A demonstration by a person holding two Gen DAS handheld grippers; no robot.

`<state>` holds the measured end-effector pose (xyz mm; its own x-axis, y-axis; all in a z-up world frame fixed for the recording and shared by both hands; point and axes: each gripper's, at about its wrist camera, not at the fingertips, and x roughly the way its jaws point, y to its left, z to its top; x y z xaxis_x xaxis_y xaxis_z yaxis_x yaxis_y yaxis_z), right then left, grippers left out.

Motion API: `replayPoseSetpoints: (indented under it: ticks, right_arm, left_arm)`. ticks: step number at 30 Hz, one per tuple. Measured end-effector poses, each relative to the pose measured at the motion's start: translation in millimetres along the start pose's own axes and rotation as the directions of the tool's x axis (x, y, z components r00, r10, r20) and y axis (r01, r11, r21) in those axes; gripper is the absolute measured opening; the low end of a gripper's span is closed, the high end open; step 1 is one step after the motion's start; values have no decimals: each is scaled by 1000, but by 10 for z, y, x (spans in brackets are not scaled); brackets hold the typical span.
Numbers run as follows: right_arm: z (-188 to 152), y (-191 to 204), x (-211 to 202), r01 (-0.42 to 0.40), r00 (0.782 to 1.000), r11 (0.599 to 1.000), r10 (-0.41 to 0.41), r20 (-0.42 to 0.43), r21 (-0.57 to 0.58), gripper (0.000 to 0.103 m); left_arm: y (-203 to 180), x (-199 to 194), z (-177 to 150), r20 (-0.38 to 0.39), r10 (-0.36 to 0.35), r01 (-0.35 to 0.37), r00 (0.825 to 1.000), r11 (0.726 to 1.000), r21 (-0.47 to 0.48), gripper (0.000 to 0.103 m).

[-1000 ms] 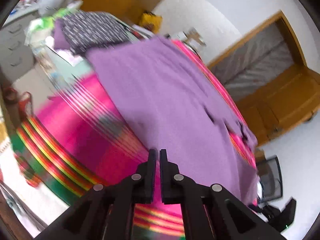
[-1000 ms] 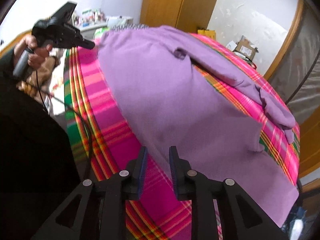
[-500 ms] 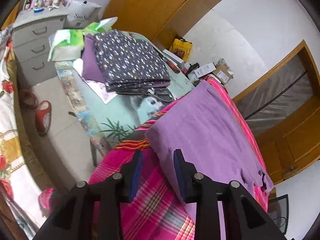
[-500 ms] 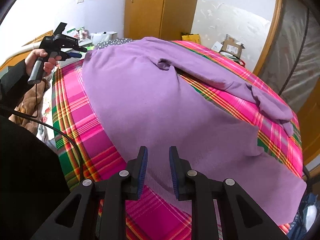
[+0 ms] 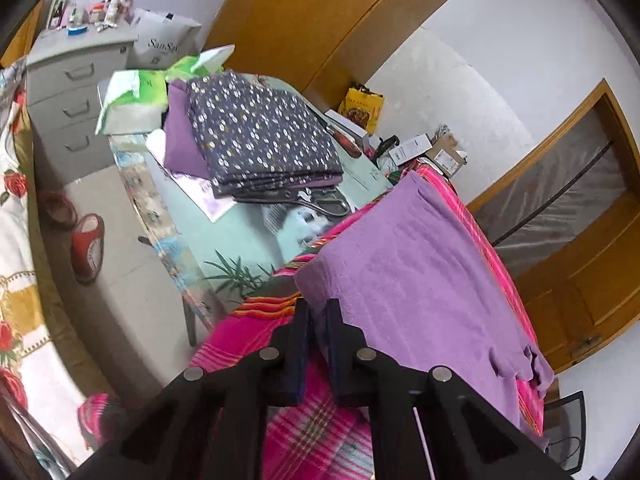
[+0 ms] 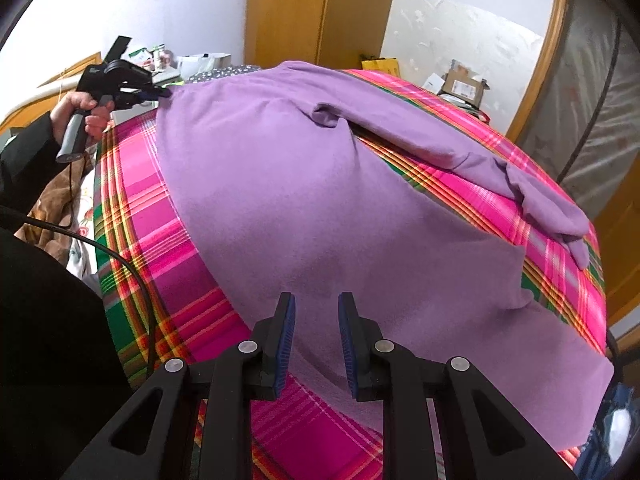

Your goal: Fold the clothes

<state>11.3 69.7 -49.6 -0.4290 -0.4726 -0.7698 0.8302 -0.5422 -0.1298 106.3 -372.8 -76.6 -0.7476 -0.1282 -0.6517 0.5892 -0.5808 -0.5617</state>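
**On the pink blanket: purple garment spread flat, one corner pinched**

At the near edge, the right tool hangs just above the hem of the purple garment. Its jaws stand apart and do not press the cloth, so it is released. The garment lies spread out on the pink checked blanket and covers most of it. One sleeve stretches along the right side towards the near right.

At the far left corner of the garment is the left tool, held by a hand in a dark sleeve. Its jaws are closing, and the corner of the purple cloth is between them, grasped at the tips.

Beyond this corner stands a pale green tabletop. A folded dark cloth with small white dots lies on it, on top of another purple piece. Farther to the left is a grey chest of drawers.
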Motion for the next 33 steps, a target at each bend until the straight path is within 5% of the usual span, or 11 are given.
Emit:
replayPoseSetpoints:
  ticks: [11, 21, 26, 29, 33]
  right_arm:
    - [-23, -139, 30, 49, 999, 998, -49, -8, 49, 23]
    - [-218, -658, -182, 176, 983, 949, -181, -5, 262, 23]
    - [-455, -1050, -352, 219, 970, 862, -242, -9, 457, 25]
    - [-686, -1310, -469, 232, 962, 772, -271, -24, 592, 41]
    - [-1046, -1628, -651, 216, 952, 617, -306, -21, 757, 41]
  left_arm:
    - [123, 113, 36, -60, 7, -8, 998, 1000, -22, 11]
    - [75, -50, 47, -29, 66, -66, 997, 998, -14, 14]
    - [-84, -164, 21, -10, 50, -50, 999, 999, 3, 14]
    - [-336, -202, -64, -14, 10, -9, 1000, 998, 63, 13]
    - [-821, -130, -301, -79, -66, 80, 995, 978, 190, 13]
